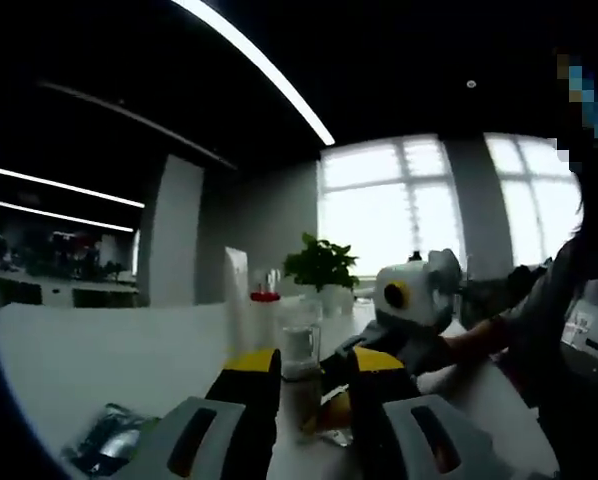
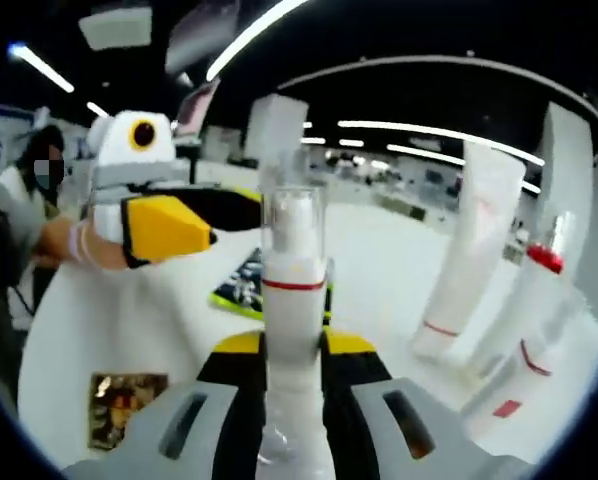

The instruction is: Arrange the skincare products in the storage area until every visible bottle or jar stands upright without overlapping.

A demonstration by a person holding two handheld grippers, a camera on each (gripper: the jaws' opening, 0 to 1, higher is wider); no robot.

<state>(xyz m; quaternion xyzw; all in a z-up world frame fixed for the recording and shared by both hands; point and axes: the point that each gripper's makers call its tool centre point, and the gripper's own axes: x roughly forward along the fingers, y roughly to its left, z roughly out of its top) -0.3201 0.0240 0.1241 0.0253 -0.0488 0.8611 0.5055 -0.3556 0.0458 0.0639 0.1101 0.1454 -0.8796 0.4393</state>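
My right gripper (image 2: 294, 345) is shut on a white bottle (image 2: 292, 290) with a clear cap and a red band, held upright over the white table (image 2: 379, 250). In the left gripper view the same bottle (image 1: 301, 345) shows beyond the gap of my left gripper (image 1: 316, 365), whose jaws stand open with nothing between them. The right gripper (image 1: 337, 375) comes in there from the right. In the right gripper view the left gripper (image 2: 204, 215) hangs to the left of the bottle, apart from it. A tall white tube (image 2: 474, 250) and a red-capped bottle (image 2: 539, 290) stand upright at the right.
A clear bottle with a red label (image 2: 519, 380) stands near the red-capped one. A gold sachet (image 2: 129, 405) and a green-black packet (image 2: 241, 285) lie flat on the table. A silvery packet (image 1: 109, 445) lies at lower left. A potted plant (image 1: 321, 265) stands at the back. A person (image 1: 564, 300) is at the right.
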